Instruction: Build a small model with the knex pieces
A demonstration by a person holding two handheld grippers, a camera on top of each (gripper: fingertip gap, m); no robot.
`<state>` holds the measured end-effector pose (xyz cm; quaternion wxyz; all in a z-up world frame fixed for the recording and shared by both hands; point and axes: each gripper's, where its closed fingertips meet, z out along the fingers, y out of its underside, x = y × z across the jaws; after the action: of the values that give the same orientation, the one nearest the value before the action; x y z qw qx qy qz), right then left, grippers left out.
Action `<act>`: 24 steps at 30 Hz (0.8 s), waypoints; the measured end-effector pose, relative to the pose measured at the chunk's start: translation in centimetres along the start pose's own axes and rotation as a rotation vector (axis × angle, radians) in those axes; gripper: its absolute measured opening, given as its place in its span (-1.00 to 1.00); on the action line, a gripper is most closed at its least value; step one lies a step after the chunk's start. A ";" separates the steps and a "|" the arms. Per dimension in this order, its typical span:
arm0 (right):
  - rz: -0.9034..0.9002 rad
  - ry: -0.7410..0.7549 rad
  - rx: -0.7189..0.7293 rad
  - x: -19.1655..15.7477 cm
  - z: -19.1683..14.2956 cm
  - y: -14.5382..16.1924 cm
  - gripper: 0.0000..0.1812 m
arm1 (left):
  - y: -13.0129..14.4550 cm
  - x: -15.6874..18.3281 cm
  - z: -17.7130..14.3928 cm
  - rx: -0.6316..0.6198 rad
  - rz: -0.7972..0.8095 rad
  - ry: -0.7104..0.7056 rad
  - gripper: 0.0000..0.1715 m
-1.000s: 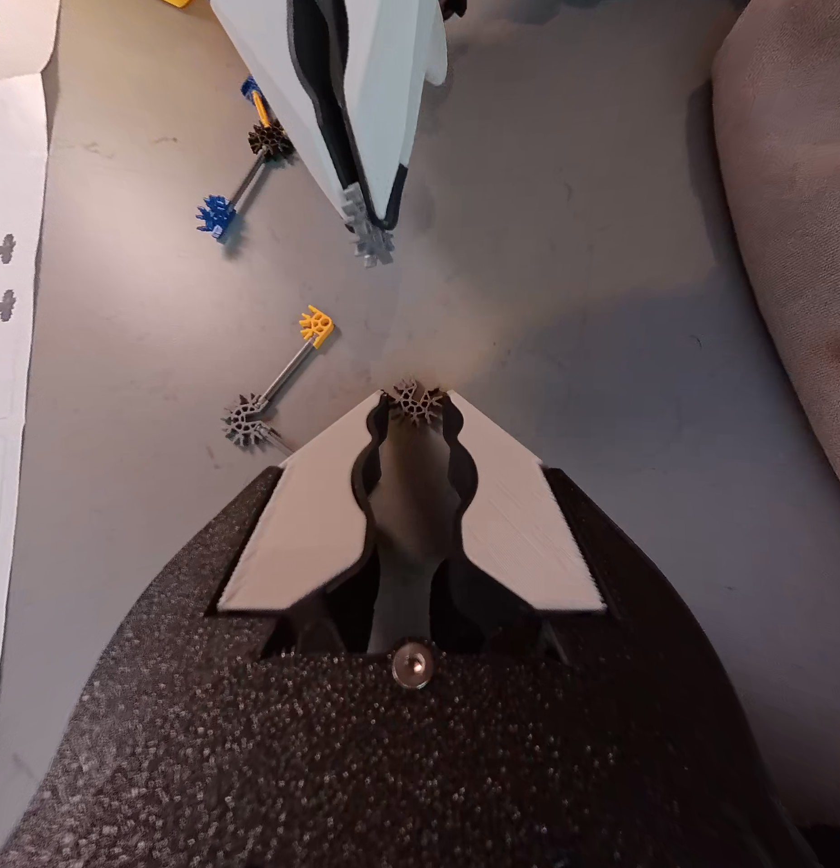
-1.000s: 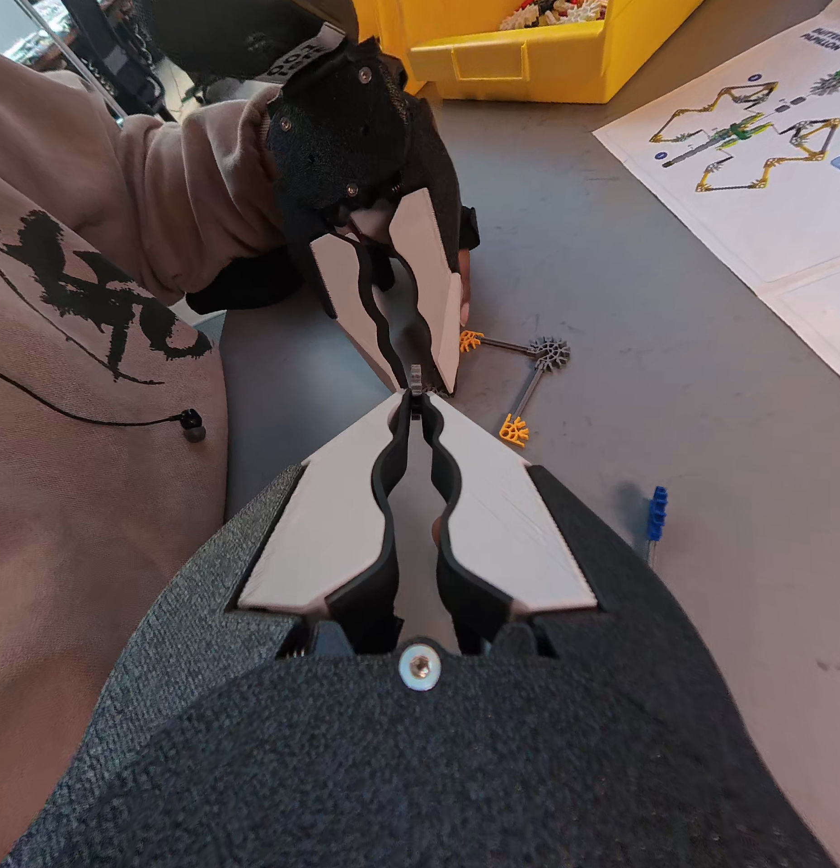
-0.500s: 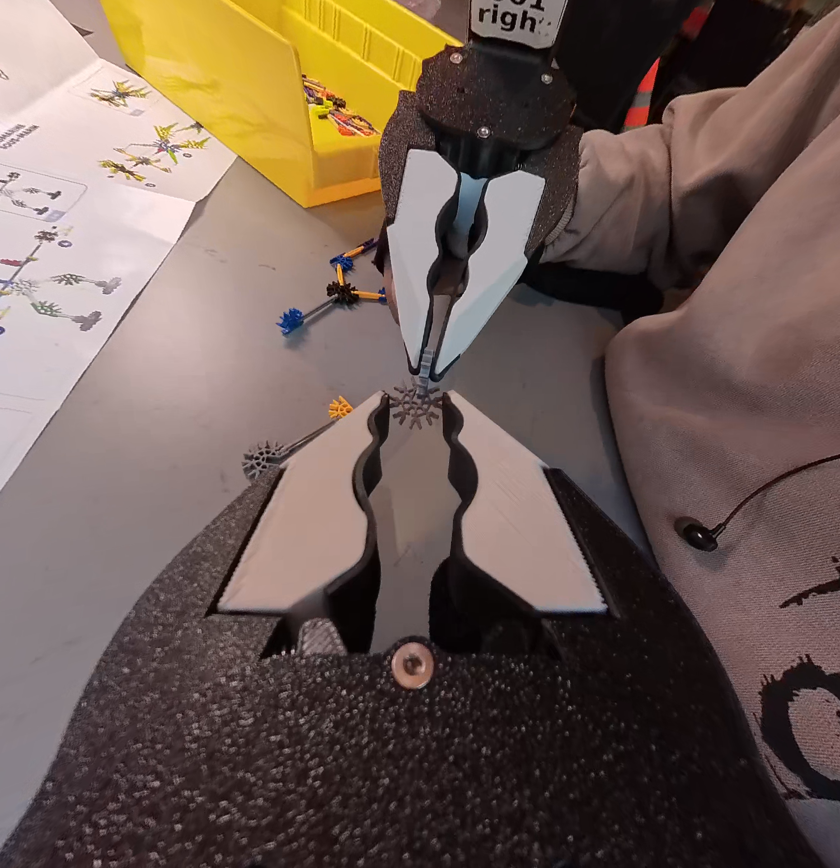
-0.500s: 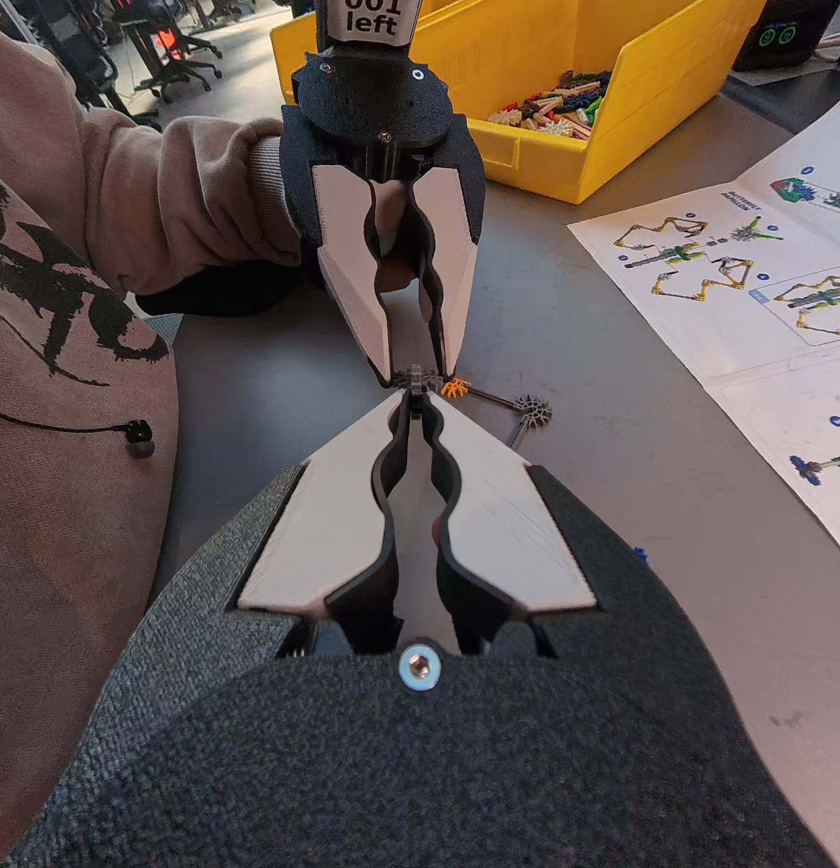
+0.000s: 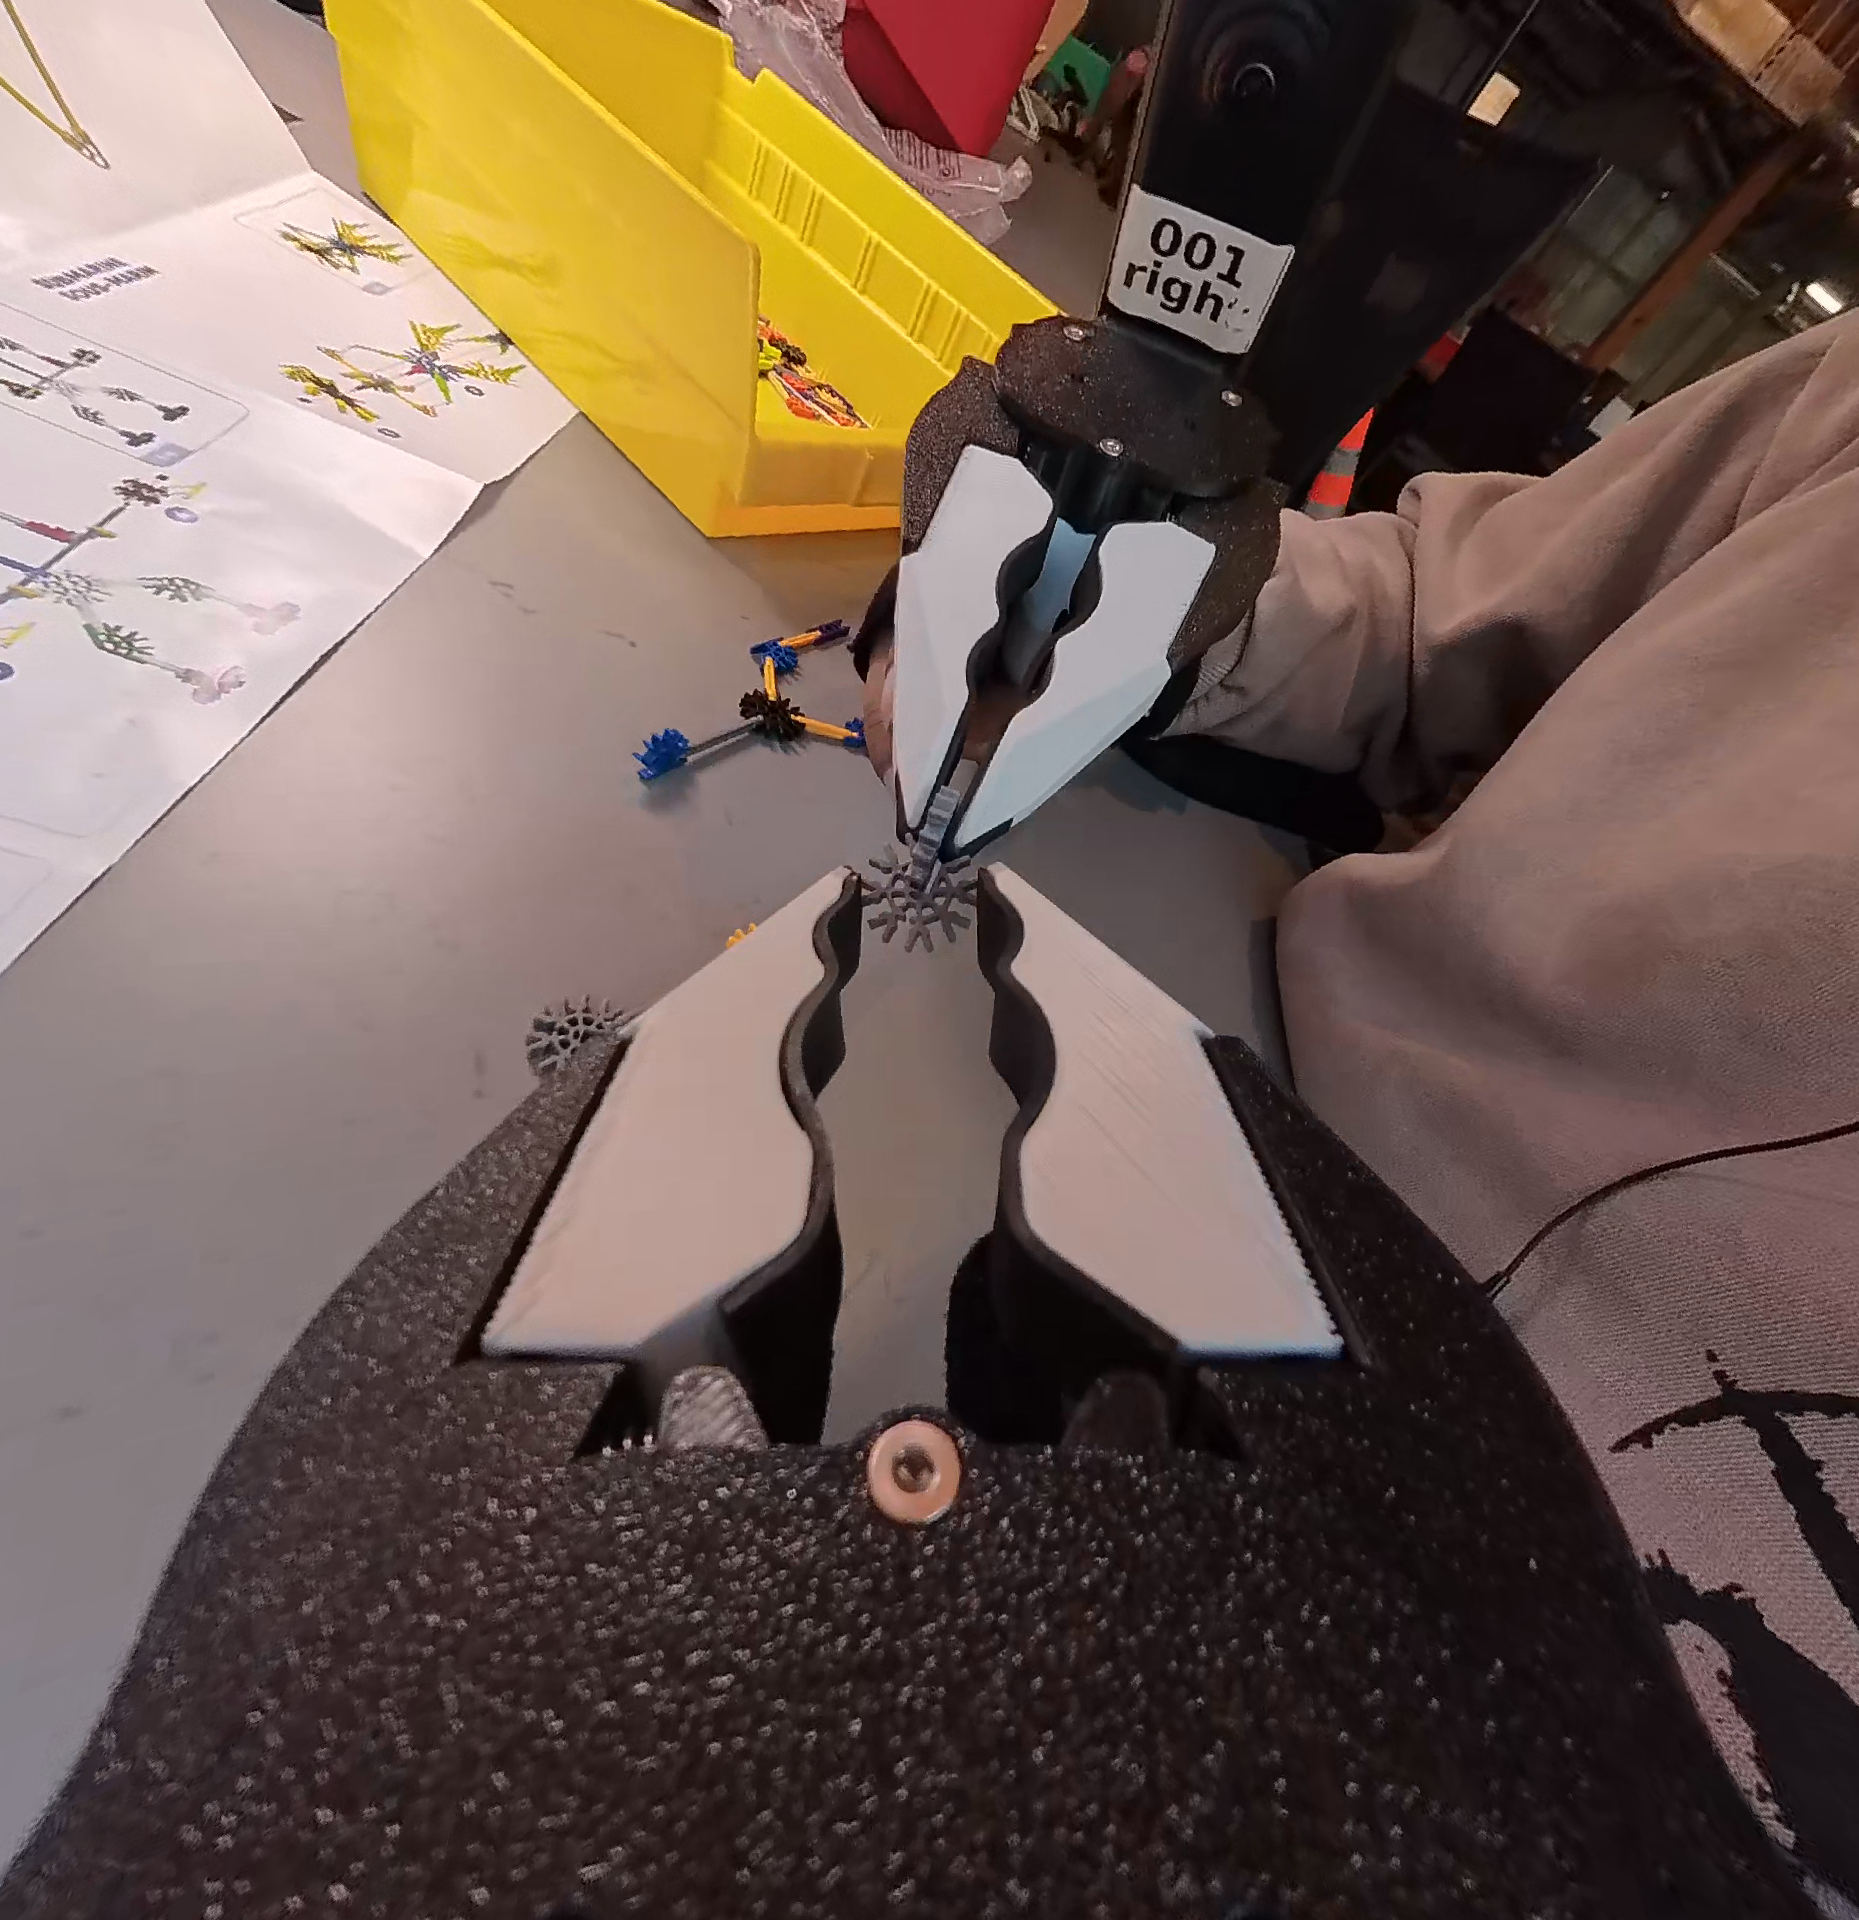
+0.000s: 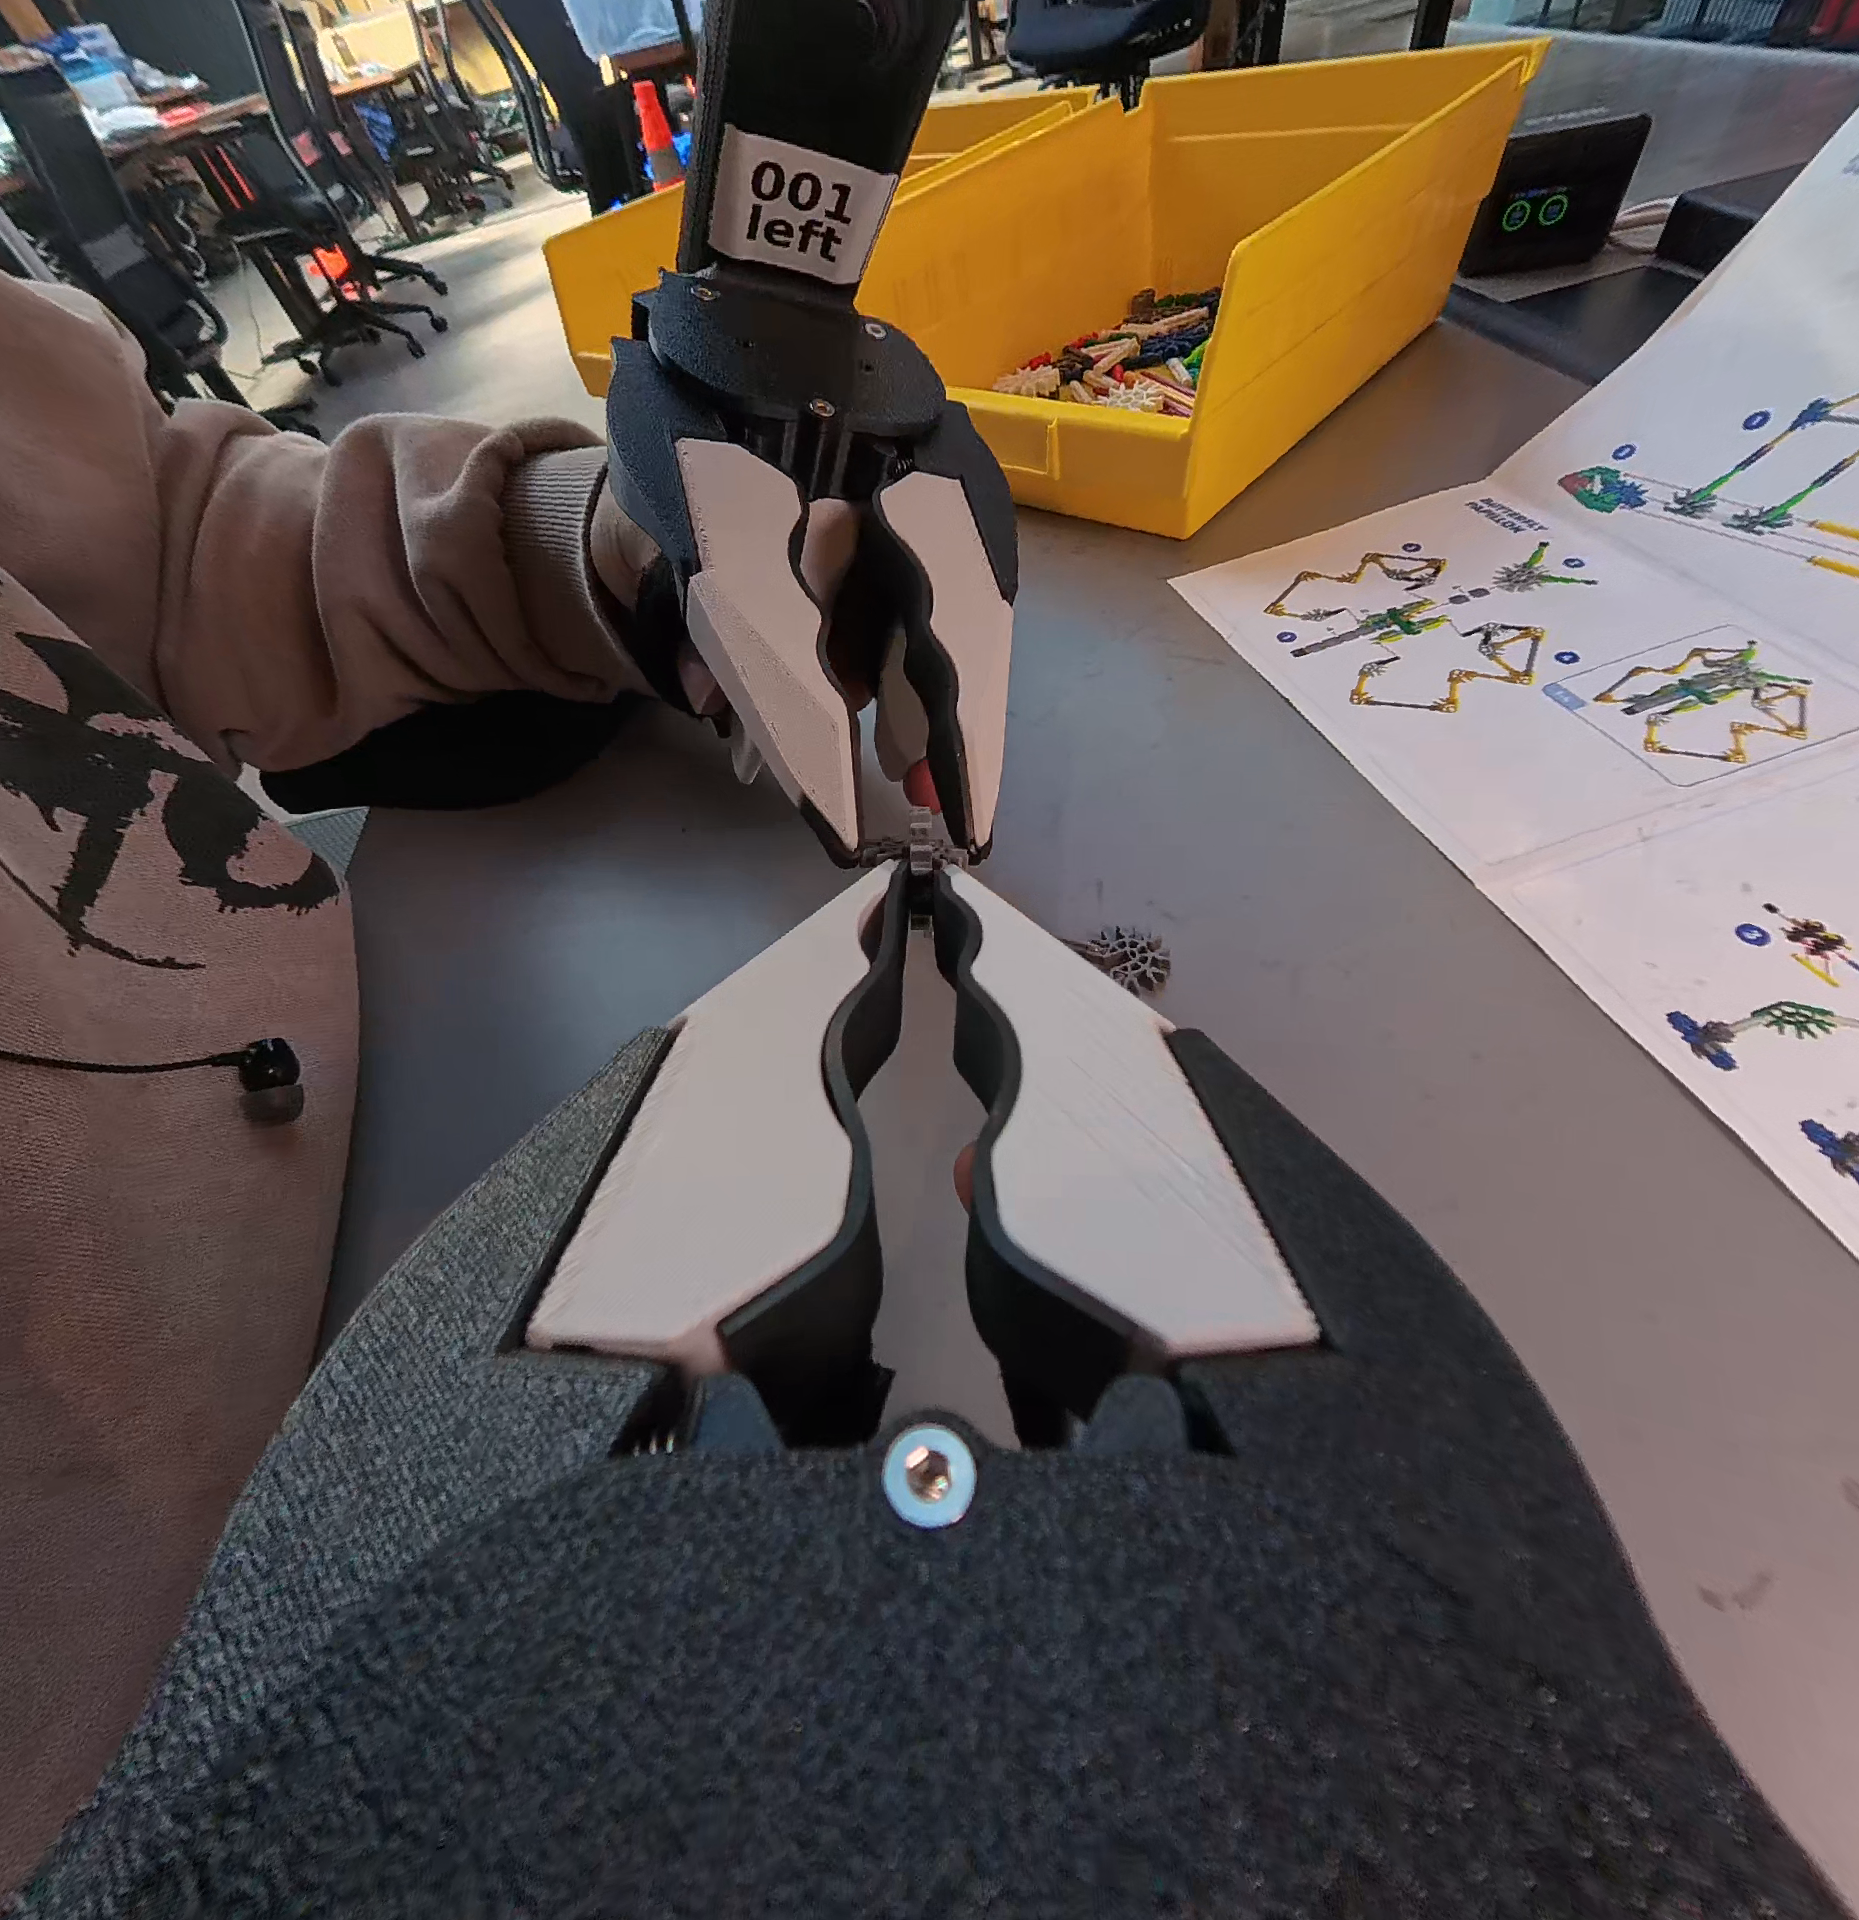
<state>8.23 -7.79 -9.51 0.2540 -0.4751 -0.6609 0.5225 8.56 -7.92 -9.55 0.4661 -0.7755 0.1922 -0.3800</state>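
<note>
My left gripper (image 5: 920,883) is shut on a dark grey snowflake-shaped connector (image 5: 920,904), held flat between its fingertips above the grey table (image 5: 333,935). My right gripper (image 5: 940,831) faces it from the far side, shut on a lighter grey connector (image 5: 943,810) held edge-on. The edge of that piece meets the top rim of the snowflake. In the right wrist view my right gripper (image 6: 917,883) holds its connector (image 6: 917,914) edge-on. It touches the snowflake (image 6: 914,854) held across the tips of the left gripper (image 6: 914,844).
A yellow bin (image 5: 613,260) of mixed pieces stands behind, also in the right wrist view (image 6: 1268,312). An instruction sheet (image 5: 177,468) lies beside it. A blue, yellow and black assembly (image 5: 769,712) and a grey connector (image 5: 572,1034) lie on the table. A beige sleeve (image 5: 1527,727) is close by. Left and right tips are no more than a few centimetres apart.
Both grippers have tilted up from looking down at the table and have come together. The two connectors, apart one second ago, now touch.
</note>
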 end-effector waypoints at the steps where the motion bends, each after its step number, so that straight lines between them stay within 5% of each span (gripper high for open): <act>1: -0.001 0.010 0.007 0.1 0.0 -0.1 -0.97 | -0.1 -0.1 0.0 0.011 -0.013 0.001 -0.75; 24: -0.571 0.252 0.079 -0.7 -1.7 -3.0 -0.96 | -3.3 1.1 -0.4 0.166 0.384 -0.207 -0.75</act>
<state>8.88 -7.63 -6.04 0.4884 -0.3213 -0.7102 0.3924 8.77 -7.25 -6.16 0.6092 -0.7186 0.2555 -0.2173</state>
